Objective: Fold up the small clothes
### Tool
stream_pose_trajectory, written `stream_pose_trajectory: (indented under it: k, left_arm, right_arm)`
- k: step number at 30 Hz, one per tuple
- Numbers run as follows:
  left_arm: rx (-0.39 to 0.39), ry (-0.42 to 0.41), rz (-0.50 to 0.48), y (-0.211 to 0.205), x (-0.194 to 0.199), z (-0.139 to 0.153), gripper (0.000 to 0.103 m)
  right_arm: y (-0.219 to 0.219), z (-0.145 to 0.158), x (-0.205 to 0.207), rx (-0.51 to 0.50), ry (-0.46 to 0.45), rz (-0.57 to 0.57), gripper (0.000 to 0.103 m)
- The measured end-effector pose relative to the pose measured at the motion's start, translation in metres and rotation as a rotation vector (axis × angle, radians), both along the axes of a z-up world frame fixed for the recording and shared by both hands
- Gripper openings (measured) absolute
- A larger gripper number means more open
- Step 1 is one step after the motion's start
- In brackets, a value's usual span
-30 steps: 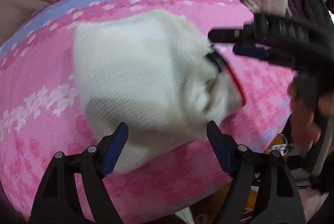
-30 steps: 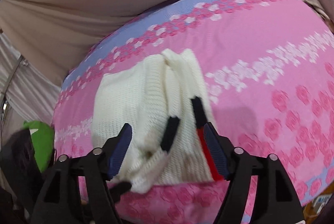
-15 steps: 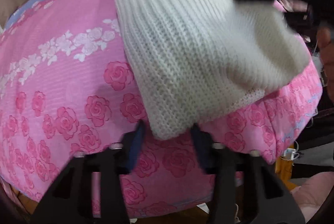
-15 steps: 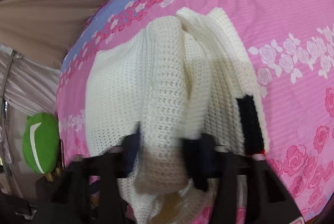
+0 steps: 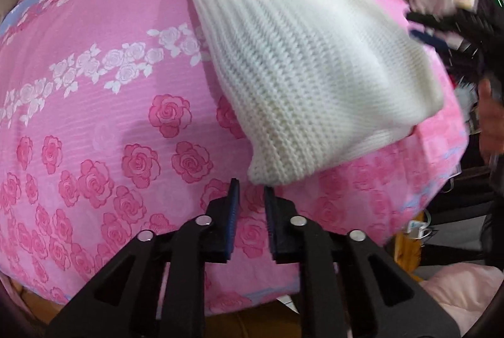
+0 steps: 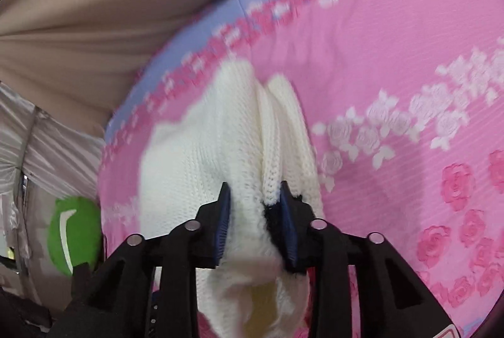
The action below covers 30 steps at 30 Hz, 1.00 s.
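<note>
Pink rose-print sheet (image 5: pixel 94 105) over a bed, beige drape behind.

Item: white knit garment (image 5: pixel 308 67), lying on the sheet toward its far edge, bunched in thick layers.

Left tongs (image 5: pixel 250 196): nearly closed, gripping nothing, just short of the knit's near corner.

Right tongs (image 6: pixel 253 196): clamped on a gathered edge of the knit.

Progress: judged partway; layers doubled but not squared or laid flat.

Obscured: garment type, lower layers; right view motion-blurred; green object (image 6: pixel 74 235) unidentified.
</note>
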<state>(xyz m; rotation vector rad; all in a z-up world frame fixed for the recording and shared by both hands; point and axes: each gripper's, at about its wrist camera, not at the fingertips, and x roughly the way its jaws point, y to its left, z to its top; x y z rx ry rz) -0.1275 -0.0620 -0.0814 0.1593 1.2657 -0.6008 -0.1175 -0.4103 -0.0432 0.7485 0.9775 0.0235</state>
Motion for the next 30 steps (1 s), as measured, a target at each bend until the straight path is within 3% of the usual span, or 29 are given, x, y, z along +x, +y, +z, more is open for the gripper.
stream_pose_trajectory:
  k: [4,6,11,13,14,15,16,18,22,23,25,26,28,30]
  left_arm:
    - [-0.015,-0.101,-0.006,0.004,-0.006,0.025,0.044]
    - [-0.005,-0.144,-0.017,-0.006,-0.007,0.032,0.062]
    - [0.072,-0.116,-0.177,-0.041,-0.011,0.011,0.064]
    - [0.099,-0.153,-0.206,-0.047,-0.013,0.009,0.063]
    - [0.11,-0.154,-0.2,-0.047,-0.011,0.007,0.05]
    - [0.12,-0.132,-0.171,-0.044,-0.004,0.003,0.025]
    - [0.114,-0.092,-0.128,-0.038,0.006,0.001,0.022]
    - [0.065,-0.05,-0.067,-0.022,0.018,0.006,0.019]
    - [0.079,-0.033,-0.077,-0.016,0.022,0.003,0.018]
    - [0.1,-0.026,-0.085,-0.018,0.021,-0.003,0.018]
    - [0.143,-0.031,-0.093,-0.023,0.017,-0.01,0.018]
    - [0.148,-0.032,-0.096,-0.023,0.016,-0.01,0.018]
    - [0.136,-0.037,-0.108,-0.023,0.013,-0.005,0.019]
    - [0.101,-0.065,-0.131,-0.021,0.008,0.008,0.022]
  right_arm:
    - [0.007,0.026,-0.05,-0.074,-0.027,0.035,0.049]
    - [0.019,0.022,-0.07,-0.095,-0.008,0.067,0.05]
    - [0.056,-0.005,-0.074,-0.157,0.043,0.124,0.055]
    - [0.064,-0.011,-0.065,-0.171,0.053,0.14,0.055]
    - [0.066,-0.011,-0.064,-0.169,0.049,0.143,0.053]
    - [0.065,-0.01,-0.063,-0.165,0.038,0.143,0.041]
    - [0.064,-0.009,-0.064,-0.155,0.024,0.144,0.011]
    - [0.054,-0.003,-0.067,-0.087,0.014,0.121,0.011]
    - [0.022,0.018,-0.094,0.05,-0.077,0.026,0.01]
    - [0.019,0.008,-0.095,0.044,-0.045,0.023,0.01]
    - [0.018,-0.041,-0.093,-0.024,0.116,0.022,0.01]
    - [0.018,-0.063,-0.093,0.015,0.155,0.015,0.01]
    - [0.011,-0.062,-0.099,0.084,0.137,-0.039,0.014]
    - [0.009,-0.047,-0.101,0.077,0.131,-0.046,0.021]
